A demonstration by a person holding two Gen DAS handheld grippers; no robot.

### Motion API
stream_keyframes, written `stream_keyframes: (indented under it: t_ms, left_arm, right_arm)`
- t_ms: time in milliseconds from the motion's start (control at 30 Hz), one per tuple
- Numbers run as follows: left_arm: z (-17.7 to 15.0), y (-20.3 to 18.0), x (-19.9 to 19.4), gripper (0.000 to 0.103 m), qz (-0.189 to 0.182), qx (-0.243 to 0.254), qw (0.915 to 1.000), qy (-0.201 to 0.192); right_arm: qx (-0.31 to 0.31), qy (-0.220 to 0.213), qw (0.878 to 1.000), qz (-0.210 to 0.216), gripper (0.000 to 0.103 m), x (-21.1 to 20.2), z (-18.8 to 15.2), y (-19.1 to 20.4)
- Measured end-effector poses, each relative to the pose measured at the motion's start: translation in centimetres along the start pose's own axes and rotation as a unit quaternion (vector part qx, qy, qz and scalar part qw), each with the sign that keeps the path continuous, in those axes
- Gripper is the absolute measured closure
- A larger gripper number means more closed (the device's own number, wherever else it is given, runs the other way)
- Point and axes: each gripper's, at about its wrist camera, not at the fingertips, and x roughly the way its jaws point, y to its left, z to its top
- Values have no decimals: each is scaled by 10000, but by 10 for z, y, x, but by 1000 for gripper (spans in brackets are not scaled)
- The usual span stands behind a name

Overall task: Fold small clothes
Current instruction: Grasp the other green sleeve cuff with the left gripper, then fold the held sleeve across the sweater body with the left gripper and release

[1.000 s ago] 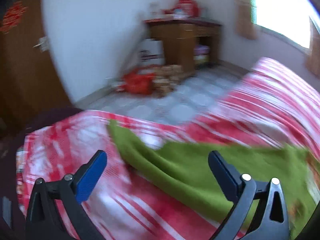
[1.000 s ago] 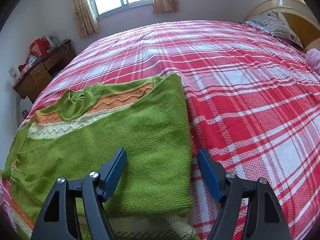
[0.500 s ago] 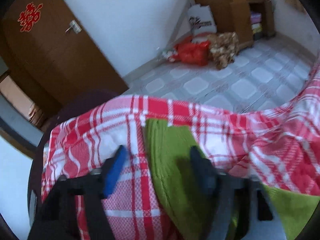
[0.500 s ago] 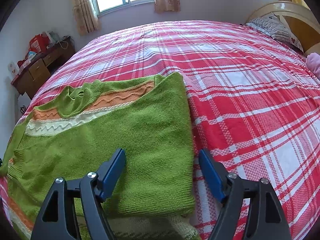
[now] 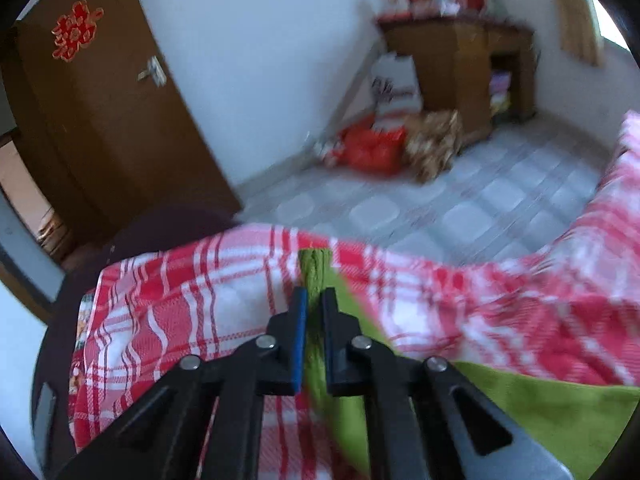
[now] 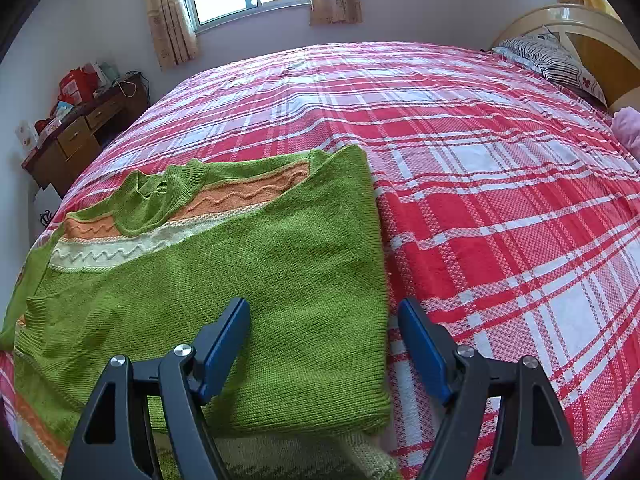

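A green knitted sweater (image 6: 248,276) with orange and cream wavy stripes lies on the red plaid bed (image 6: 500,184), its right sleeve folded over the body. Its other sleeve (image 5: 316,268) runs out to the bed's edge. My left gripper (image 5: 314,300) is shut on that sleeve near the ribbed cuff, with the green knit pinched between the pads. My right gripper (image 6: 324,312) stands open just above the sweater's lower body, near its folded right edge, with nothing pressed between its fingers.
The bed edge drops to a tiled floor (image 5: 420,208) with red bags (image 5: 368,148) and a wooden desk (image 5: 460,72) beyond. A brown door (image 5: 104,120) stands at the left. A striped pillow (image 6: 552,60) and headboard lie far right.
My left gripper has moved along the sleeve toward the cuff at the bed's edge and shut on it. The right gripper has stayed still and open.
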Motion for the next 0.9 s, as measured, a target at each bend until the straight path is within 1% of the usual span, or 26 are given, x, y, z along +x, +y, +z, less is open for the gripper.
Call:
stream_keyframes:
  t_ms: [67,100,167,200,267,300,333,400,433,467,500,567,600,633,667,700,733,767,800,833,867,900]
  left_arm:
    - [-3,-6,-30,95,-325,110,9986,-412]
    - [-8,-11,-53,95,-640,210,9953,-691]
    - [-16,-21,-89,95,-1063,402,9873,-1111]
    - [-23,-26,-112,95,-1352,513,9805,-1330]
    - [-43,-37,-156,95,-1935,772,9633,-1694]
    - [-56,-45,-177,95,-2230,947,9524,-1848]
    - [-68,-54,-193,95,-2479,1117,9434,-1897]
    - [-91,-71,-213,95,-2921,1427,9291,-1762]
    - [-104,-81,-219,95,-3105,1589,9229,-1628]
    - [-116,-92,-222,95,-3212,1745,9183,-1517]
    - [-125,-99,-223,95,-3260,1846,9163,-1418]
    - [-142,-113,-221,94,-3438,2045,9104,-1055]
    - [-149,-119,-219,92,-3466,2129,9092,-893]
    - [-156,-123,-217,88,-3423,2227,9092,-809]
    - [-160,-125,-215,88,-3410,2301,9082,-770]
    - [-161,-123,-213,87,-3479,2335,9051,-717]
    - [-162,-122,-213,77,-3597,2340,9011,-620]
    - [-162,-117,-210,60,-3769,2306,8958,-486]
    - [-160,-111,-208,55,-3971,2228,8896,-367]
    - [-161,-102,-208,46,-4065,2102,8885,-342]
    - [-160,-93,-207,36,-4023,1962,8932,-427]
    - [-163,-85,-208,30,-3992,1866,8962,-516]
  right_arm:
    - [1,1,10000,0,26,0,0,0]
    - [1,1,10000,1,26,0,0,0]
    - [1,1,10000,0,26,0,0,0]
    - [1,3,10000,0,26,0,0,0]
    - [-1,4,10000,-2,26,0,0,0]
    - [-1,4,10000,-2,26,0,0,0]
    - [-1,4,10000,-2,26,0,0,0]
    - [2,3,10000,2,26,0,0,0]
    - [5,3,10000,5,26,0,0,0]
    - [9,1,10000,10,26,0,0,0]
    - [6,1,10000,9,26,0,0,0]
    - [5,1,10000,7,26,0,0,0]
    - [6,1,10000,9,26,0,0,0]
    - [8,2,10000,10,26,0,0,0]
    - [6,6,10000,7,26,0,0,0]
    - [-1,8,10000,1,26,0,0,0]
    - [-4,4,10000,-1,26,0,0,0]
    - [-19,21,10000,-17,26,1,0,0]
    - [-30,30,10000,-26,26,1,0,0]
    - [-39,29,10000,-39,26,0,0,0]
    - [-31,25,10000,-37,26,0,0,0]
    - [-15,14,10000,-34,26,-1,0,-1]
